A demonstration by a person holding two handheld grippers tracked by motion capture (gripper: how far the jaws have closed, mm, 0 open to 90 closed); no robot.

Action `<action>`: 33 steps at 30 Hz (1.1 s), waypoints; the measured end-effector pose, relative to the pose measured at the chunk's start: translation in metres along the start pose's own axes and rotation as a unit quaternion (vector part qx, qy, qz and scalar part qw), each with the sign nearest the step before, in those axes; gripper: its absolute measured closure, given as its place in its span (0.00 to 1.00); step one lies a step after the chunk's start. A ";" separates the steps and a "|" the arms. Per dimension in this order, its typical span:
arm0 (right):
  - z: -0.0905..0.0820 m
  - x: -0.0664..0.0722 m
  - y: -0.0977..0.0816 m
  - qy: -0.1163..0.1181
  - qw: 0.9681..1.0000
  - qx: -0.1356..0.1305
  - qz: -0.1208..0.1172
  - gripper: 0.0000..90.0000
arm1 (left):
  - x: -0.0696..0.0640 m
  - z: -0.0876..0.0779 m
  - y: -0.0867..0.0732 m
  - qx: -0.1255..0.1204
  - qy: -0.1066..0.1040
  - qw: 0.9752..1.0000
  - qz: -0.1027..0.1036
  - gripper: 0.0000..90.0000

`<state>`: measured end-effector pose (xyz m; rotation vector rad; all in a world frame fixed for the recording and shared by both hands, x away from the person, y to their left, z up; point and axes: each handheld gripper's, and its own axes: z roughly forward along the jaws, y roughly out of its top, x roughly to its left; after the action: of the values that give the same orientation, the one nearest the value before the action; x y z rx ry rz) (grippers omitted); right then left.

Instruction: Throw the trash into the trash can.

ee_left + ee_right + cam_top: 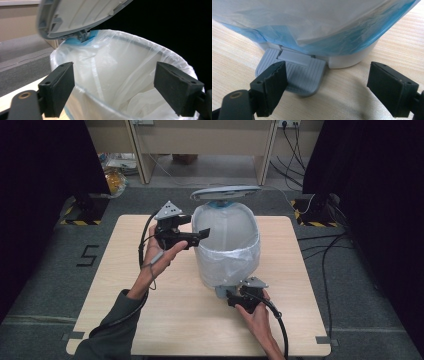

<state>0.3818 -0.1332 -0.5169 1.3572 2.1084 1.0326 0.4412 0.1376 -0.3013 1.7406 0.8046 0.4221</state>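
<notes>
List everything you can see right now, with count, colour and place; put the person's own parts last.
pedal bin: one, white, far middle of the table
bin lid: one, grey, raised open above the bin
bin liner: one, clear white, inside the bin and folded over its rim
foot pedal: one, grey, at the bin's base on the near side
table: one, light wood, centre
cables: several, black, floor at right
left tool: one, black, jaws open at the bin's left rim, nothing gripped
right tool: one, black, jaws open, left jaw over the pedal
hands: two, each holding a tool
</notes>
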 end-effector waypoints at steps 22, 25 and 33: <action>0.000 0.000 0.000 0.001 1.000 0.000 0.000 0.18 | 0.010 -0.030 -0.036 0.004 0.004 1.000 -0.008 0.17; 0.000 0.000 0.000 0.001 1.000 0.000 0.002 0.18 | 0.012 -0.035 -0.041 0.001 0.007 1.000 -0.010 0.17; 0.000 0.000 0.000 -0.002 1.000 0.001 0.001 0.18 | 0.016 -0.048 -0.058 -0.003 0.006 1.000 -0.013 0.17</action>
<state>0.3815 -0.1329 -0.5168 1.3609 2.1064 1.0291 0.4041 0.1909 -0.3428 1.7224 0.8322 0.4172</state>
